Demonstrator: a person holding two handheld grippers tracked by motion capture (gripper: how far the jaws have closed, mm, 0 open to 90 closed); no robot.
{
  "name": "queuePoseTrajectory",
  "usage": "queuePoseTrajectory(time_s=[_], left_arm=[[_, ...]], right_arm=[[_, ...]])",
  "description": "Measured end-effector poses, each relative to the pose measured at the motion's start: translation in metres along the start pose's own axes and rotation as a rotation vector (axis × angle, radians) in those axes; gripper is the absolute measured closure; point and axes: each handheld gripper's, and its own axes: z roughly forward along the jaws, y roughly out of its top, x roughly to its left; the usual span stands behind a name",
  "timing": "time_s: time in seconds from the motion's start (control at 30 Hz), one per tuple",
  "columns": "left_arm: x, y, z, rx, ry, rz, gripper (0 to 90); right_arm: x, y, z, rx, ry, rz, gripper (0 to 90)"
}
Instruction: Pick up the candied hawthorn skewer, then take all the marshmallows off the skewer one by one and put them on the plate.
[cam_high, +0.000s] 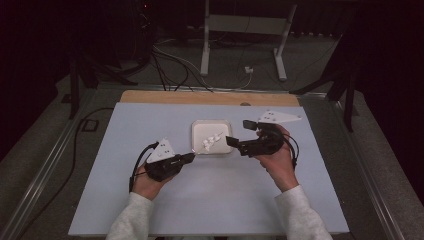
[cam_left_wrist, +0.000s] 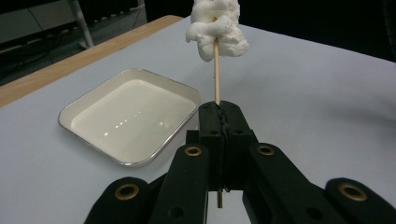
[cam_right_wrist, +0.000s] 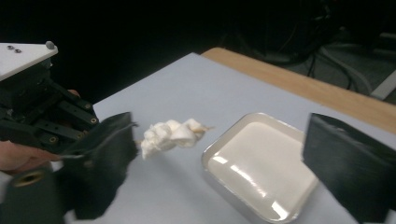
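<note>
Dark room around a pale counter (cam_high: 210, 200). Left claw (cam_left_wrist: 218, 126) pinches a skewer (cam_left_wrist: 216, 79) of white lumps (cam_left_wrist: 217, 28) above the tray (cam_high: 197, 145). Right claw (cam_high: 239, 134) spread, empty, beside them. Risk: a careless grab could pull lumps off or snap the stick.

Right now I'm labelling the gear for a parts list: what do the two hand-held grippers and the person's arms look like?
Both are black, two-jawed tools. The left hand-held gripper and the right hand-held gripper each carry a pale three-cornered plate on top and trail a black cable. Brass-coloured rivets dot the linkage bars in the left gripper view. The person wears light grey long sleeves.
</note>
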Motion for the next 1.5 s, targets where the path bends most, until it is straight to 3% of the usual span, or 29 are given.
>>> queuePoseTrajectory(time_s=[0.37, 0.47, 0.6, 0.73, 0.97, 1.1, 1.23, 1.33, 1.5], left_arm=[[-0.005, 0.003, -0.001, -0.025, -0.007, 0.018, 90.0], [-0.007, 0.003, -0.002, -0.028, -0.004, 0.026, 90.0], [-0.007, 0.003, -0.001, -0.026, 0.001, 0.03, 90.0], [-0.008, 0.004, 0.0, -0.026, 0.002, 0.033, 90.0], [-0.01, 0.005, 0.0, -0.031, 0.002, 0.047, 90.0], [-0.009, 0.004, -0.001, -0.04, -0.003, 0.05, 90.0], [-0.009, 0.003, -0.001, -0.037, -0.013, 0.059, 90.0], [-0.009, 0.003, -0.001, -0.042, -0.02, 0.058, 90.0], [-0.008, 0.002, 0.0, -0.046, -0.023, 0.068, 90.0]], right_arm=[[0.005, -0.002, 0.024, 0.055, 0.017, 0.019, 18.9], [0.002, -0.003, 0.024, 0.051, 0.02, 0.06, 34.5], [-0.001, -0.005, 0.022, 0.044, 0.033, 0.081, 45.5], [-0.002, -0.006, 0.022, 0.044, 0.074, 0.113, 54.2], [-0.003, -0.01, 0.027, 0.077, 0.13, 0.152, 60.6], [-0.007, -0.012, 0.031, 0.088, 0.202, 0.224, 63.8], [-0.01, -0.013, 0.033, 0.116, 0.241, 0.254, 68.3], [-0.011, -0.014, 0.031, 0.108, 0.255, 0.252, 75.8], [-0.008, -0.013, 0.027, 0.066, 0.252, 0.239, 79.9]])
